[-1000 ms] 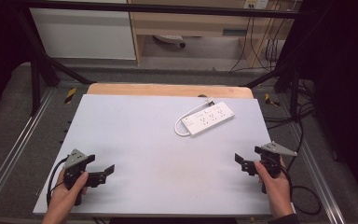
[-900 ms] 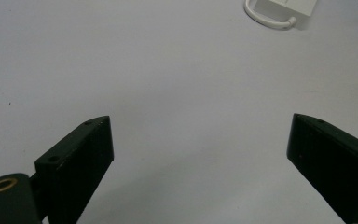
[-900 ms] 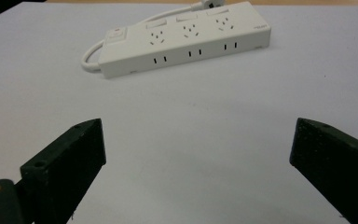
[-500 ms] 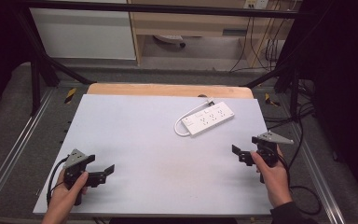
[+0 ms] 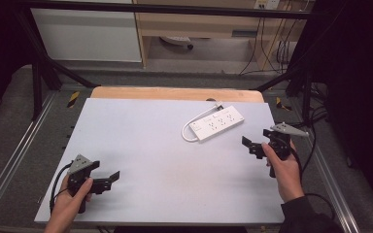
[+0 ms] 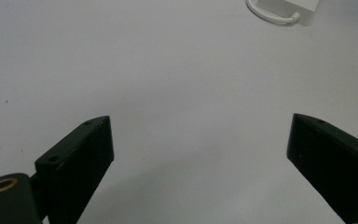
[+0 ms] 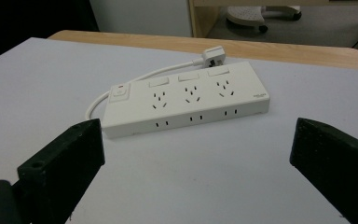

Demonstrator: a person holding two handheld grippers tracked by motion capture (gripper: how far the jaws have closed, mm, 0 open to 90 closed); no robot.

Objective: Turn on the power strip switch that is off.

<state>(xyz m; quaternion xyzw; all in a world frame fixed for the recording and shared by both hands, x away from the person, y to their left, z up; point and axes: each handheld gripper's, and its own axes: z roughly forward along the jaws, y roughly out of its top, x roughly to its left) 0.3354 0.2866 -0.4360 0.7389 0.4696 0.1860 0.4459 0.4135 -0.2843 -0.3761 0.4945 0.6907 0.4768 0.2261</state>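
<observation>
Two claws are over the white tabletop [image 5: 141,145], and one of them has just moved. The right claw [image 5: 253,146] sat lower at the right edge a second ago; now it has slid up and in, toward the white power strip [image 5: 218,124]. It looks like the person means to reach for the strip, though nothing is touching it yet. The left claw [image 5: 108,178] has stayed put at about 7 o'clock on the tabletop.

Both claws are wide apart and hold nothing. In the right gripper view the strip [image 7: 186,100] lies straight ahead between the black jaws, near but not touching. The strip rests at about 1 o'clock on the tabletop, with its cord [image 5: 194,124] looping round its left end and its plug [image 7: 213,55] lying behind it.

Some things are hard to see. In the left gripper view the strip [image 6: 291,5] is cut off at the top edge (just a corner and a bit of cord). The small print on the strip is too tiny to read, and no one could tell from here if its switches are on or off.
</observation>
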